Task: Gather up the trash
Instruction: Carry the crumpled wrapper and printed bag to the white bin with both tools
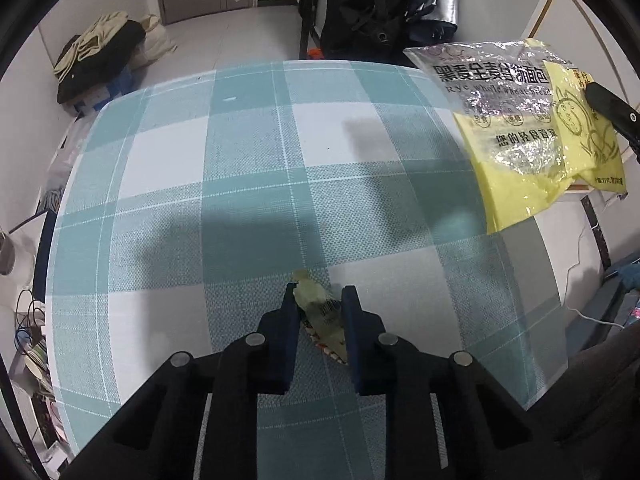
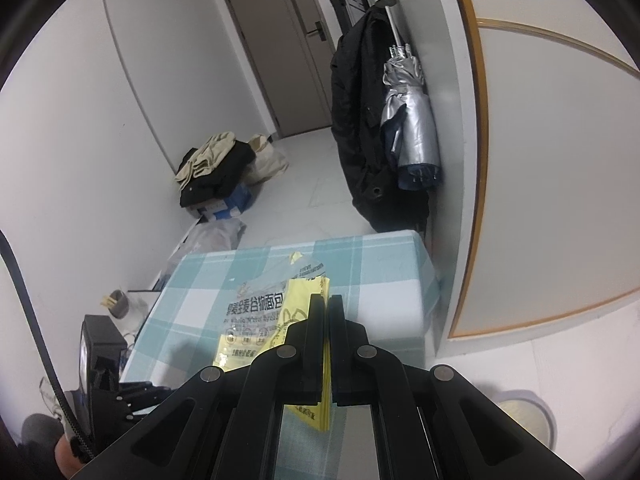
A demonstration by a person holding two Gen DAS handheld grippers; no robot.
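Observation:
My left gripper (image 1: 320,296) is closed on a small pale green wrapper (image 1: 322,314) just above the teal checked tablecloth (image 1: 240,200). My right gripper (image 2: 328,304) is shut on a yellow and clear bread bag (image 2: 256,316), held up over the table's right side. The same bag (image 1: 516,132) hangs at the upper right of the left wrist view, with a black finger of the right gripper (image 1: 608,104) on it.
A black coat (image 2: 360,128) and a silver umbrella (image 2: 408,120) hang on the wall past the table. A pile of clothes (image 2: 216,168) and bags lies on the floor by the door. A round bin (image 2: 524,420) stands at lower right.

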